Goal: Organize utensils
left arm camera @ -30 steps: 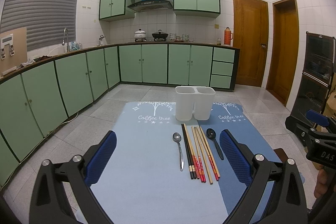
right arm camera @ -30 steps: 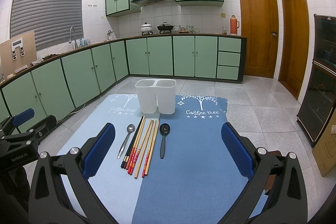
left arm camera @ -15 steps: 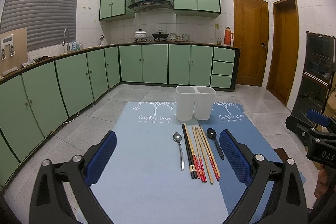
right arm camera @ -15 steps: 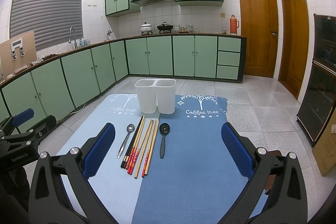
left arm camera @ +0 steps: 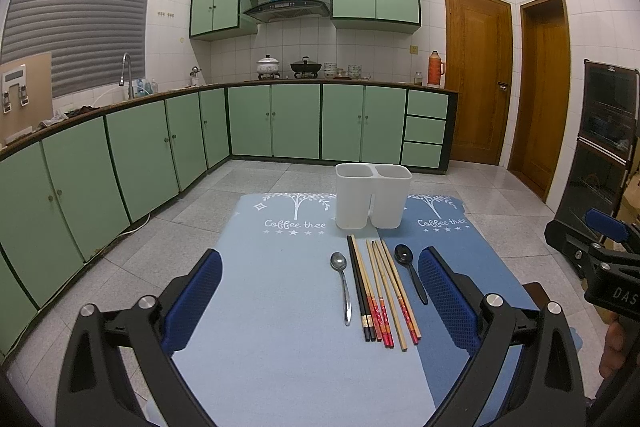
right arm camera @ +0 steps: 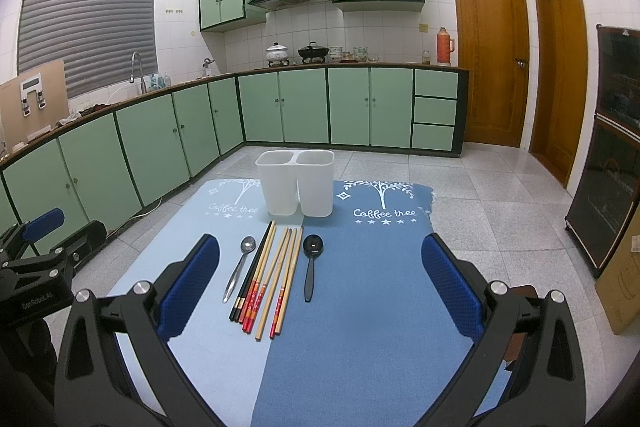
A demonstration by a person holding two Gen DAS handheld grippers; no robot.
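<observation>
Chopsticks (left arm camera: pixel 380 287) are lying in a bundle on the blue mat (left arm camera: pixel 280 307), just in front of the white two-compartment holder (left arm camera: pixel 372 199). Beside the holder-facing bundle, a metal spoon (left arm camera: pixel 343 283) is resting on its left and a black spoon (left arm camera: pixel 410 275) on its right. Left gripper (left arm camera: pixel 320 303) and right gripper (right arm camera: pixel 320 291) are both hovering over the mat, spread wide, holding nothing.

A home kitchen: green cabinets (left arm camera: pixel 296 119), range hood (left arm camera: pixel 287 9), sink faucet (left arm camera: pixel 126 73), pots (left arm camera: pixel 267 65) on the stove.
</observation>
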